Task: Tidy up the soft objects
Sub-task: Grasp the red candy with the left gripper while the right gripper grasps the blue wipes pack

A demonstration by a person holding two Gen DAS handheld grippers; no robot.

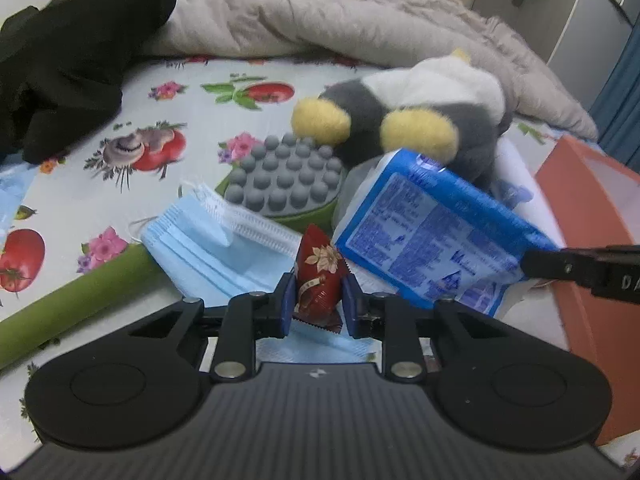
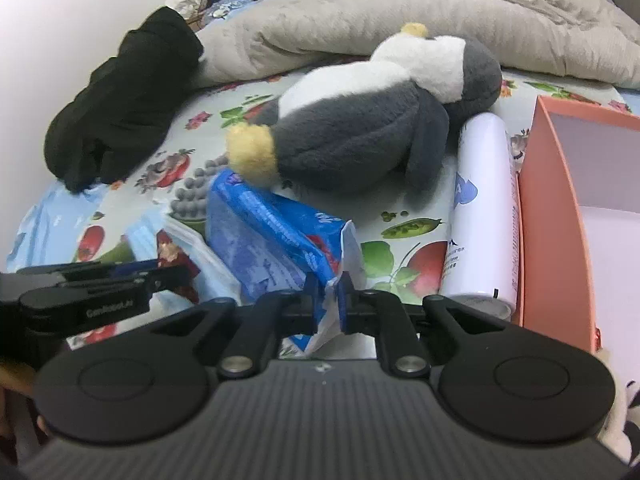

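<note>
The bed (image 1: 192,76) filled both views, its sheet printed with tomatoes and flowers, its edges cut off by the fisheye rim. Across the back sprawled a beige quilt (image 1: 320,12), rumpled and puffy, running out of frame. A black garment (image 1: 72,60) slumped at the left, too dark to show its shape. On the right stood an orange box (image 2: 556,216), smooth-walled, only partly in view.

Next, the plush penguin (image 2: 360,128) lay on its side, fuzzy grey and white with yellow feet, its face turned away. Beside it, against the box, lay a white spray can (image 2: 484,208), glossy and cylindrical, its print too blurred to read.

Then the blue tissue pack (image 1: 436,228), crinkly plastic, tilted up off the sheet below the penguin. The right gripper (image 2: 329,300) had clamped down on its crumpled end seam, pads pressing the film. A green brush with grey rubber nubs (image 1: 286,176) sat half hidden behind a pleated blue face mask (image 1: 208,240); its handle ran off the lower left.

Smallest of all, a red foil packet (image 1: 318,280) with a floral print, pointed at the top, stood upright over the mask. The left gripper (image 1: 317,302) had it squeezed between blue pads, narrowed right onto the wrapper. The packet's lower edge hid behind the gripper body.
</note>
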